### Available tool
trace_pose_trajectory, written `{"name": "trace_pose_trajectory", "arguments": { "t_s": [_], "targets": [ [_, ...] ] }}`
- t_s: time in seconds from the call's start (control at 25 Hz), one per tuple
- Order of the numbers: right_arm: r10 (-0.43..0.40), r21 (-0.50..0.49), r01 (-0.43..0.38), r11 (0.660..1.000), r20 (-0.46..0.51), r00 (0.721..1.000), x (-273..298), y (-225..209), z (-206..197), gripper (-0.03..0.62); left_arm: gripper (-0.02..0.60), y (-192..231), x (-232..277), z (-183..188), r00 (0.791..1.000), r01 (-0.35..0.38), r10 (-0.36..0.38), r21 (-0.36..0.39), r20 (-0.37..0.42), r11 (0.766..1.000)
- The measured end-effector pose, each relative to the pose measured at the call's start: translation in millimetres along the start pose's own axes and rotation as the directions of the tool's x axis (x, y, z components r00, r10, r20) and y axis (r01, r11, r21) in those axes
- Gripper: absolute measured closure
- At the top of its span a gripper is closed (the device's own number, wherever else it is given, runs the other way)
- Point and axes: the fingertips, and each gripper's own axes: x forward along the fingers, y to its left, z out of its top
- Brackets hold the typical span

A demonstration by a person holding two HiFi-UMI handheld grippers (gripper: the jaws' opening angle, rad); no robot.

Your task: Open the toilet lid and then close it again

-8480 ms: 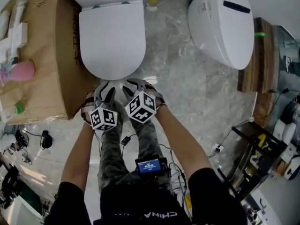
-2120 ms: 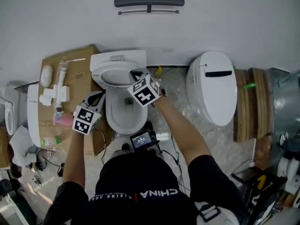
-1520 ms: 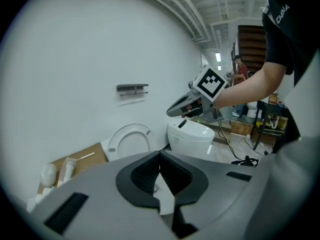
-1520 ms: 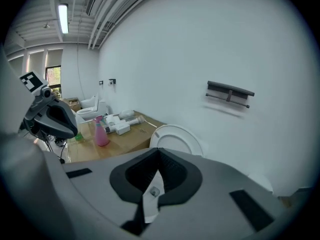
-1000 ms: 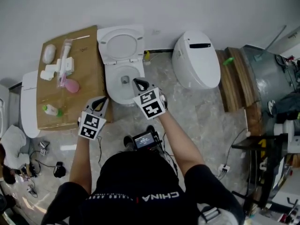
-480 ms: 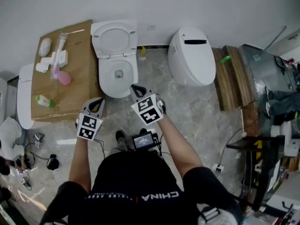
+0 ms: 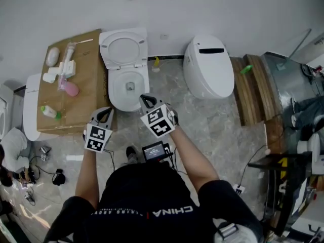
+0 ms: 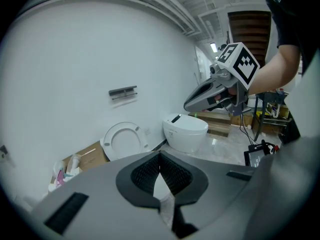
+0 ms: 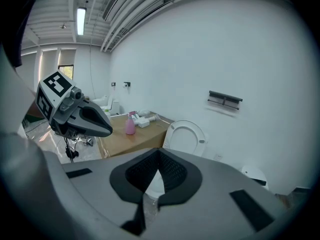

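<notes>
The white toilet (image 7: 128, 87) stands against the far wall with its lid (image 7: 123, 49) raised upright against the tank. The lid (image 8: 121, 140) also shows in the left gripper view, and the lid (image 9: 185, 138) in the right gripper view. My left gripper (image 7: 104, 114) hovers shut and empty to the left of the bowl's front. My right gripper (image 7: 144, 99) is shut and empty too, in the picture at the bowl's front right edge and above it. Neither touches the toilet. Each gripper view shows the other gripper: the right gripper (image 8: 215, 91) and the left gripper (image 9: 75, 115).
A cardboard box (image 7: 83, 105) left of the toilet carries a pink bottle (image 7: 71, 88) and other toiletries. A second white toilet (image 7: 208, 67), lid down, stands to the right, with wooden boards (image 7: 250, 90) beyond it. Cables and a small screen (image 7: 154, 151) lie on the marble floor.
Both grippers have drawn back from the toilet, still shut, as the person steps away. The lid, closed at the start, stays raised.
</notes>
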Motion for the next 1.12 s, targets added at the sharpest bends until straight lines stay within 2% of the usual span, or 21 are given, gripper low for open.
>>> {"name": "trace_pose_trajectory", "arguments": {
  "t_s": [0.32, 0.56, 1.12],
  "targets": [
    [0.014, -0.009, -0.014, 1.0, 0.007, 1.0, 1.5, -0.2, 3.6, 0.58, 0.572, -2.5, 4.2, 2.7, 1.0, 0.001, 0.0, 0.008, -0.012, 1.0],
    [0.012, -0.006, -0.012, 1.0, -0.004, 1.0, 2.6, -3.4, -0.4, 0.58, 0.572, -2.5, 6.6, 7.5, 1.0, 0.007, -0.007, -0.013, 0.008, 1.0],
    [0.016, 0.008, -0.016, 1.0, 0.0, 1.0, 1.5, -5.4, -0.1, 0.58, 0.572, -3.6, 9.7, 9.2, 1.0, 0.017, -0.017, -0.009, 0.012, 1.0]
  ]
}}
